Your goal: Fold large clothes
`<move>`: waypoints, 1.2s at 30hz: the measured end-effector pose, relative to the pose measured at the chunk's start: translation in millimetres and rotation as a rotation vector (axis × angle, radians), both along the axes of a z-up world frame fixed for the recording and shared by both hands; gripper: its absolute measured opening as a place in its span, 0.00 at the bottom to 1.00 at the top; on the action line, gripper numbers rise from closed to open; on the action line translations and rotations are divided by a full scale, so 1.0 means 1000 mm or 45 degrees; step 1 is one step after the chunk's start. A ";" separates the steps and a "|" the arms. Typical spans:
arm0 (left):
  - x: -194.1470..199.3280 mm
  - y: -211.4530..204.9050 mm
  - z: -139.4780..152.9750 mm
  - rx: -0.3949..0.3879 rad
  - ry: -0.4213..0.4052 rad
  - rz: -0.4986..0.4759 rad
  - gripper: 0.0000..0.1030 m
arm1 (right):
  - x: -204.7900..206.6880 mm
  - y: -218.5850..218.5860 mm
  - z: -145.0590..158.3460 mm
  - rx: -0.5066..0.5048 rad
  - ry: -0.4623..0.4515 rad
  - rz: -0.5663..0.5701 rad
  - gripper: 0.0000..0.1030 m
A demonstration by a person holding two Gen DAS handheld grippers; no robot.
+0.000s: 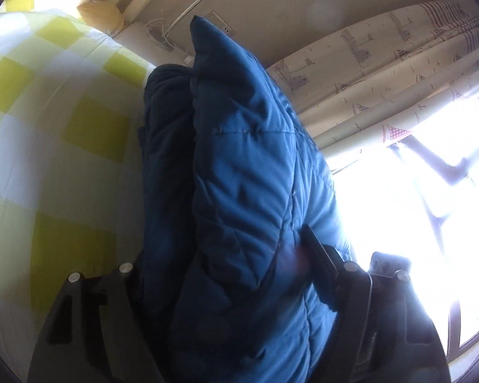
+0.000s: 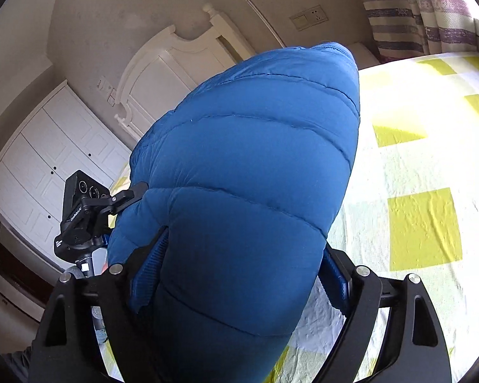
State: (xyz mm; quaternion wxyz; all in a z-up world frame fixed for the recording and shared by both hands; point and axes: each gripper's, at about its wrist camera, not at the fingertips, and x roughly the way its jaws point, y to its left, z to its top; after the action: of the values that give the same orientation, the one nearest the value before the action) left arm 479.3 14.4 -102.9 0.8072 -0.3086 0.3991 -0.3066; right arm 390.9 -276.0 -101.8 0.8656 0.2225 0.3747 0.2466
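both grippers are clamped on the same blue quilted down jacket (image 2: 246, 191), lifted off the bed.

right gripper (image 2: 239, 274): jaws stand wide apart with a thick puffy fold of the jacket filling the gap. blue ribbed pads (image 2: 150, 271) press into it at 9 and 3 o'clock. the jacket bulges up from the jaws toward 12 o'clock and covers the centre of the right wrist view.

left gripper (image 1: 226, 274): also clamped on a bunched stack of jacket layers. right finger (image 1: 319, 268) digs into the fabric at 4 o'clock; the left finger is hidden behind the dark folds, only its linkage shows at 7 o'clock. the jacket rises to a pointed corner at 12 o'clock.

in the right wrist view the left gripper body (image 2: 86, 214) sits at 9 o'clock, its finger touching the jacket's edge.

bed sheet (image 2: 424, 191), white with yellow-green checks, spreads from 1 to 5 o'clock in the right view and from 7 to 11 o'clock in the left view. white headboard (image 2: 175, 67) at 11 o'clock, white wardrobe (image 2: 48, 159) at 9 o'clock, wall socket (image 2: 309, 17) at 1 o'clock. printed curtain (image 1: 383, 73) at 2 o'clock in the left view, blown-out bright window (image 1: 408, 207) at 3 o'clock. yellow pillow (image 1: 102, 16) at 11 o'clock.
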 end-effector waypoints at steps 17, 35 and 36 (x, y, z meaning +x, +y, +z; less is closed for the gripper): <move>-0.138 0.027 0.103 0.468 -0.473 0.598 0.97 | -0.110 0.046 0.088 -0.376 -0.479 -0.204 0.94; -0.354 -0.044 0.090 0.917 -0.708 0.592 0.98 | -0.289 0.080 0.056 -0.620 -0.667 -0.559 0.95; -0.356 -0.047 0.086 0.932 -0.706 0.582 0.98 | -0.292 0.078 0.055 -0.620 -0.655 -0.574 0.95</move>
State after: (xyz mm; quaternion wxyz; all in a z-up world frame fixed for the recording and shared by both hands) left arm 123.0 -32.1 -16.8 0.9842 0.0078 0.1736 -0.0328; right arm 98.5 -198.1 -47.0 0.9905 0.0191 0.1358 0.0029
